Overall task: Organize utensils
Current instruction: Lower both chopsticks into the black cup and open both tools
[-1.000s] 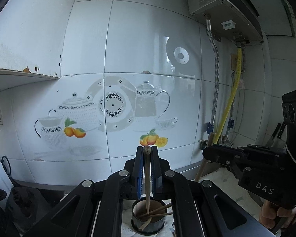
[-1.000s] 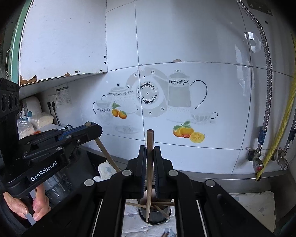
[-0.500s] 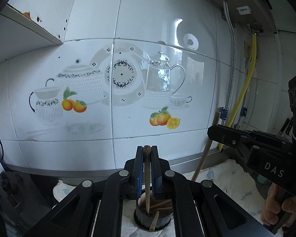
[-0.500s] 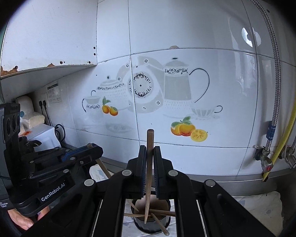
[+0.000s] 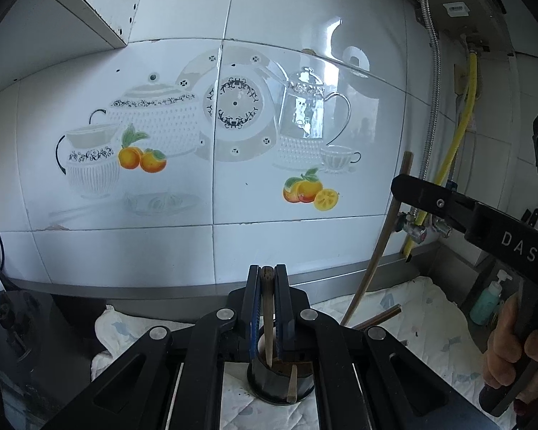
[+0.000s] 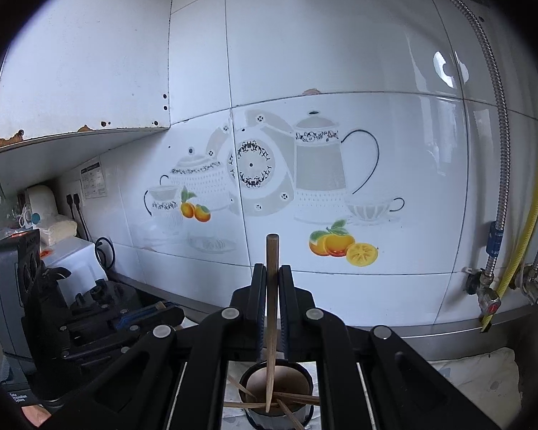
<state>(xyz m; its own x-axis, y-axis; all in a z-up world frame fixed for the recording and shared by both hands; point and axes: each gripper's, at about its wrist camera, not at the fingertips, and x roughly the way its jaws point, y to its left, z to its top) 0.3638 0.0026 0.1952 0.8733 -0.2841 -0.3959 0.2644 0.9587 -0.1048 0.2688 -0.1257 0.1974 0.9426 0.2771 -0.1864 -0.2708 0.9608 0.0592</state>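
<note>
My left gripper (image 5: 268, 276) is shut on a wooden chopstick (image 5: 268, 319) held upright, its tip inside a dark round cup (image 5: 269, 381) below. My right gripper (image 6: 272, 276) is shut on another wooden chopstick (image 6: 272, 304), also upright, its tip down in the same cup (image 6: 258, 381). Several chopsticks (image 6: 290, 399) lie across the cup's mouth. The right gripper also shows at the right of the left wrist view (image 5: 401, 184), with its chopstick (image 5: 380, 251) slanting down. The left gripper shows at the lower left of the right wrist view (image 6: 161, 313).
A tiled wall with teapot and fruit decals (image 5: 233, 118) stands close behind. A patterned cloth (image 5: 419, 319) covers the counter. Gas pipes and a yellow hose (image 6: 534, 197) run at right. A dark appliance (image 5: 21, 326) sits at left, a green pump bottle (image 5: 487, 301) at right.
Both grippers have come down and closer to the wall, lowering their chopsticks further into the cup. Both stay shut on their chopsticks.
</note>
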